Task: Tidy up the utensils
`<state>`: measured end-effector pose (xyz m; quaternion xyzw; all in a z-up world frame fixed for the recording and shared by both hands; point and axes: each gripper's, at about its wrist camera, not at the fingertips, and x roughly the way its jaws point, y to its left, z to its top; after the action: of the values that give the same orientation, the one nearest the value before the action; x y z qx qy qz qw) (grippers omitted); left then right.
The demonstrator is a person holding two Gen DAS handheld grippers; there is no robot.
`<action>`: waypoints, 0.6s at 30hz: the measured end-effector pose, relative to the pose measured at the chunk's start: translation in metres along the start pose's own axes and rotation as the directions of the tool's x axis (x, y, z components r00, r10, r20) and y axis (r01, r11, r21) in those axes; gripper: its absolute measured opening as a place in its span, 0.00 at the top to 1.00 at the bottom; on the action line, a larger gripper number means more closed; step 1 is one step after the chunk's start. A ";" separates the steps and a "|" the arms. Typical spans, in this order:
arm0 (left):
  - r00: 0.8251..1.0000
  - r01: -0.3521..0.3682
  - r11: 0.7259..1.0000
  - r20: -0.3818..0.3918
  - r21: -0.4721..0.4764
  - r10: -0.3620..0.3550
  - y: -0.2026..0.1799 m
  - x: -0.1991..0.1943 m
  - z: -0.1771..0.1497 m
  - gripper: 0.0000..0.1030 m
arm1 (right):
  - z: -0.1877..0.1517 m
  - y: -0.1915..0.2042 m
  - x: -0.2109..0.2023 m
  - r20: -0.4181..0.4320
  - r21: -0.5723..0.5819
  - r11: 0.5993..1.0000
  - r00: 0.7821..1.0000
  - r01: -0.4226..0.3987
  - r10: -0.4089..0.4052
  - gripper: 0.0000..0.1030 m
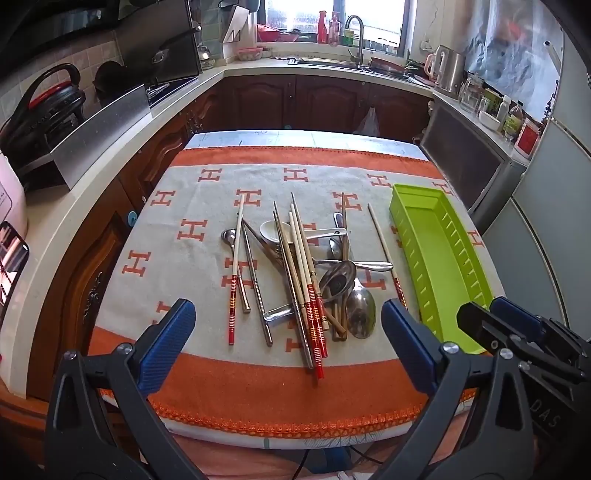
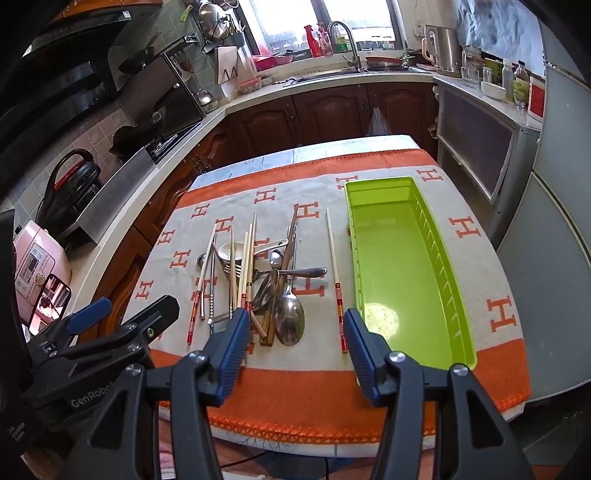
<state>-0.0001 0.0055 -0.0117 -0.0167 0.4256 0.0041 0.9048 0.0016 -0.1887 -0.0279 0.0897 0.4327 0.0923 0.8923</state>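
Observation:
A heap of chopsticks [image 1: 303,273] and metal spoons [image 1: 360,312] lies mid-table on an orange and grey cloth [image 1: 184,229]; a white ceramic spoon [image 1: 273,230] sits among them. One chopstick [image 2: 336,280] lies apart, beside a long empty green tray [image 2: 402,273]. The same tray [image 1: 439,258] stands at the right in the left wrist view. My left gripper [image 1: 288,317] hangs open above the near end of the heap, holding nothing. My right gripper [image 2: 297,325] is open too, over the big spoon [image 2: 290,321] and nothing is between its fingers.
Kitchen counters with wooden cabinets [image 1: 325,99] ring the table. A sink and tap [image 1: 356,33] stand at the back, a kettle [image 1: 448,68] at the right, a pressure cooker [image 1: 44,107] and a phone [image 2: 50,304] at the left. A grey fridge [image 2: 554,258] stands right of the table.

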 end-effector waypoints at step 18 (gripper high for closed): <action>1.000 0.000 1.000 -0.012 -0.004 0.000 0.002 0.006 -0.001 0.03 | -0.002 0.001 0.005 -0.009 0.004 1.000 1.000 -0.007 0.007 0.49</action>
<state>0.0029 0.0073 -0.0168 -0.0184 0.4310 0.0050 0.9021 0.0030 -0.1862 -0.0321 0.0925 0.4366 0.0947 0.8899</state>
